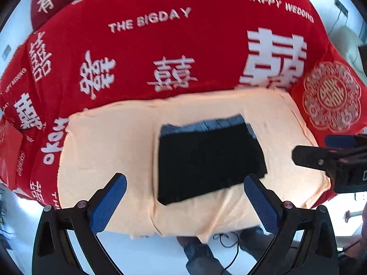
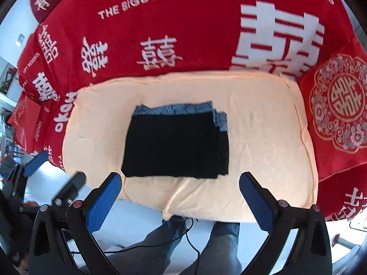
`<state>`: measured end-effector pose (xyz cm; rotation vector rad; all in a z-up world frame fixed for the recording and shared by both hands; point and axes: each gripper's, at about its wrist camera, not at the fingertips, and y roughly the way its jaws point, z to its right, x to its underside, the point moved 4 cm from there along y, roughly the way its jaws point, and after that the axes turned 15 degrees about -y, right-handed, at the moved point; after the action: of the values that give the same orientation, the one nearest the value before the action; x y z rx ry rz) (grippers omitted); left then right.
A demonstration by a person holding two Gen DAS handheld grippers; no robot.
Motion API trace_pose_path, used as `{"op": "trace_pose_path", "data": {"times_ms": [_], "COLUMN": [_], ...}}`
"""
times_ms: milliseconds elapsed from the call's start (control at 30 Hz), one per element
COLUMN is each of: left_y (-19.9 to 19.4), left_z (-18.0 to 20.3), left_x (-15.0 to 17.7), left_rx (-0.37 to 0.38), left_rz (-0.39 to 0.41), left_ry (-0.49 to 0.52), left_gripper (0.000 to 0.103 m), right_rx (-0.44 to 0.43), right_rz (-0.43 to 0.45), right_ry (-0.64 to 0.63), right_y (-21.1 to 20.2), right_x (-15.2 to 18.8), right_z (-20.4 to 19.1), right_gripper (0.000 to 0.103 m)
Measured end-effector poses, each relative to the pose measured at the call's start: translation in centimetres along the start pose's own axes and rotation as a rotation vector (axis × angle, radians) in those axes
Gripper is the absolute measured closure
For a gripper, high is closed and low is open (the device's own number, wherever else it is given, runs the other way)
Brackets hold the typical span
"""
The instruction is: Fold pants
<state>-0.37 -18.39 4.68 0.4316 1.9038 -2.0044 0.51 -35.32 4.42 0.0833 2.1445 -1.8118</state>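
A red blanket (image 2: 183, 34) printed with white lettering covers the bed, and on its near edge lies a peach towel (image 2: 263, 142). The pants (image 2: 176, 144) sit near the middle of that towel, already folded into a compact dark rectangle with layered edges showing blue-grey along the far and right sides. They look like soft, fairly thick cloth: limp, not slippery, light enough to lift, but the stack would likely slide apart if pinched by one layer, so a hold should take the whole thickness at a folded edge. The left tongs (image 1: 185, 188) hang spread wide and empty, just short of the pants' near edge. The right tongs (image 2: 180, 184) are likewise wide and empty, on the near side.
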Motion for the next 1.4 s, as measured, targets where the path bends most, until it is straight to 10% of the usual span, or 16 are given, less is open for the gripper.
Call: {"op": "trace_pose_path", "data": {"times_ms": [1400], "left_y": [2.4], "left_z": [-1.0], "left_x": [1.8], "left_rx": [-0.113], "left_rz": [-0.168], "left_ry": [-0.017], "left_gripper": [0.0], "right_rx": [0.047], "right_rz": [-0.133], "right_ry": [0.02], "right_y": [2.6], "right_x": [2.5], "right_z": [1.0], "right_gripper": [0.001]}}
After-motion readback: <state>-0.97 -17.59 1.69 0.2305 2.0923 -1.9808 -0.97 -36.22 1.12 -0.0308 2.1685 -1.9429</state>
